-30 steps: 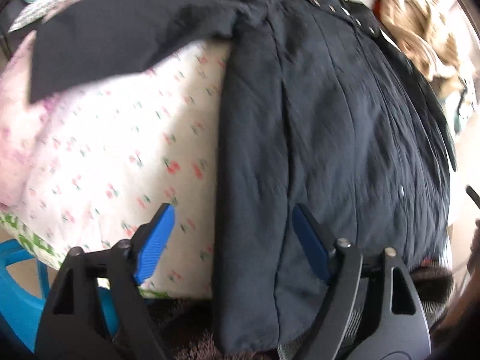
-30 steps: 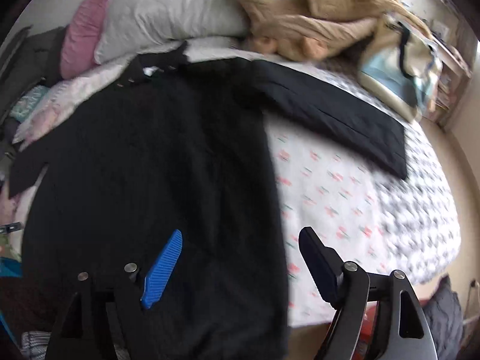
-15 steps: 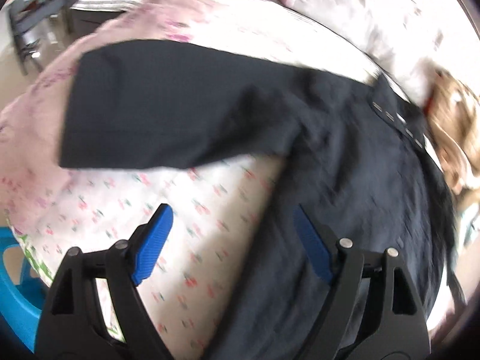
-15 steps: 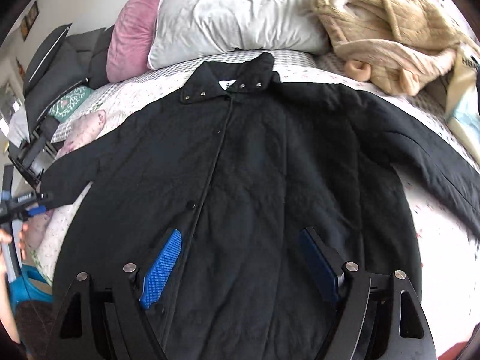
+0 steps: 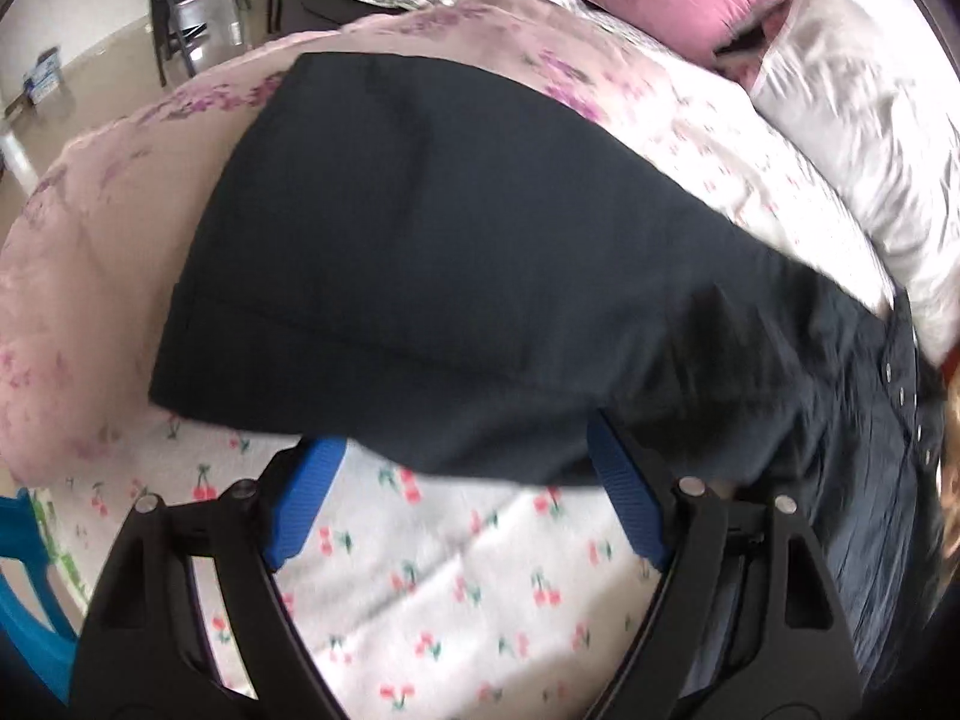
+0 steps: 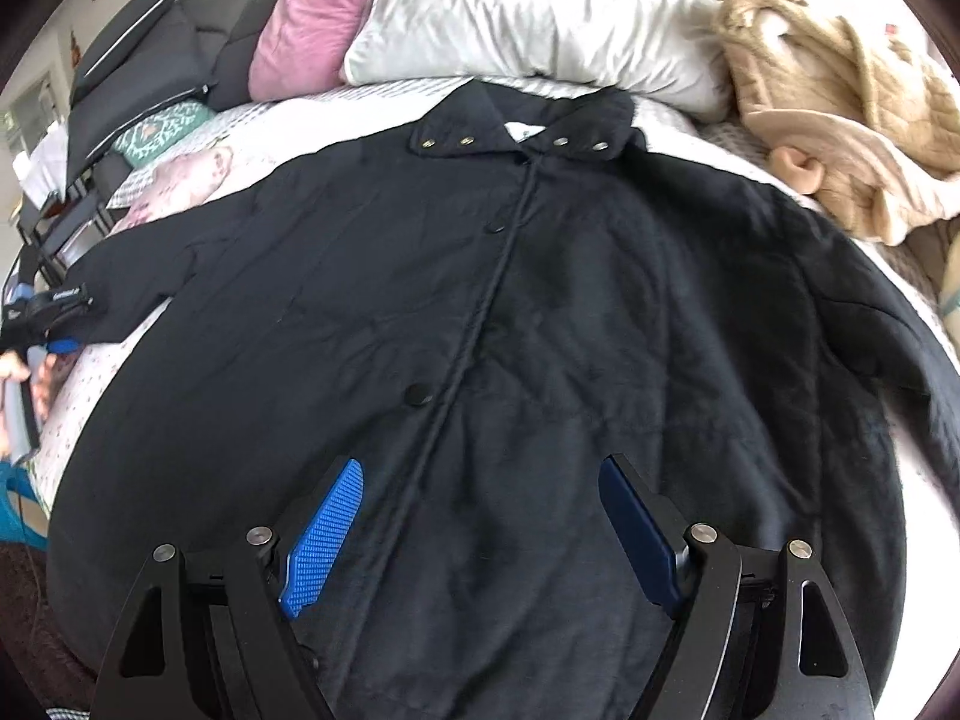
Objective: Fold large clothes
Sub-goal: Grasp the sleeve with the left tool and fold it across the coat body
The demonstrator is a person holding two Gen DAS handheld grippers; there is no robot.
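A large black coat [image 6: 540, 300] lies flat and front up on the bed, with its snap collar [image 6: 522, 132] toward the pillows. My right gripper [image 6: 480, 480] hovers open over the coat's lower front, on either side of the button line. The coat's left sleeve [image 5: 420, 270] stretches across the left wrist view. My left gripper [image 5: 462, 450] is open at that sleeve's lower edge, near the cuff end. The edge hides its fingertips, and the pads do not press on the cloth. The right wrist view shows this left gripper [image 6: 57, 306] at the cuff, held by a hand [image 6: 18, 372].
A cherry-print sheet [image 5: 450, 588] and a pink floral duvet [image 5: 108, 240] lie under the sleeve. A pink pillow [image 6: 312, 18], a white pillow [image 6: 528, 6] and a beige knit garment [image 6: 840, 120] sit at the head. A blue stool [image 5: 24, 570] stands beside the bed.
The left gripper has swung off the coat's body out to the sleeve, which now fills its view. The right gripper has swung from the right sleeve side to the coat's middle and come closer.
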